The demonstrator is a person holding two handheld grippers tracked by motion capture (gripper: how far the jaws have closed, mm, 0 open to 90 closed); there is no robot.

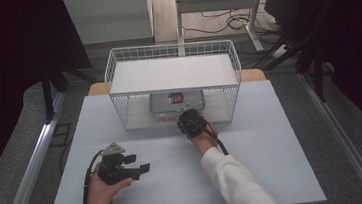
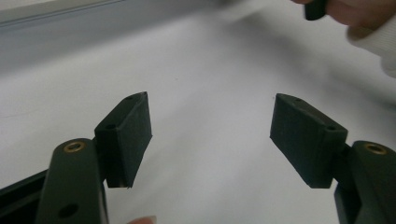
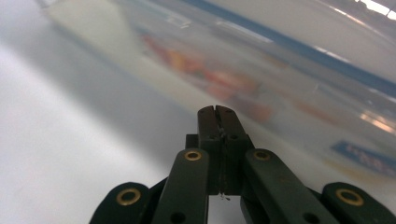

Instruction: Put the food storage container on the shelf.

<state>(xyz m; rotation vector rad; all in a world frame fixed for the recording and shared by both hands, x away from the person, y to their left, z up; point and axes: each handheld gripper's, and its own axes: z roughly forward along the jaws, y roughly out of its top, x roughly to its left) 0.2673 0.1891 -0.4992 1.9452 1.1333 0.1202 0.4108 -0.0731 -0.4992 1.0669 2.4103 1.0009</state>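
Note:
A clear plastic container (image 1: 165,105) with a blue lid and red-orange contents sits on the lower level of a white wire rack (image 1: 115,63). My right gripper (image 1: 185,116) reaches into the rack's front opening, its tips right at the container's near wall. In the right gripper view its jaws (image 3: 217,113) are pressed together with nothing between them, and the blurred container (image 3: 289,65) lies just beyond; whether they touch it I cannot tell. My left gripper (image 1: 138,164) rests low over the white table at the near left, jaws wide apart and empty (image 2: 210,135).
The rack stands at the far middle of the white table (image 1: 273,143), and its white upper shelf (image 1: 173,72) overhangs the container. A desk frame and cables lie on the floor beyond. The person's right hand and white sleeve (image 2: 373,32) appear in the left gripper view.

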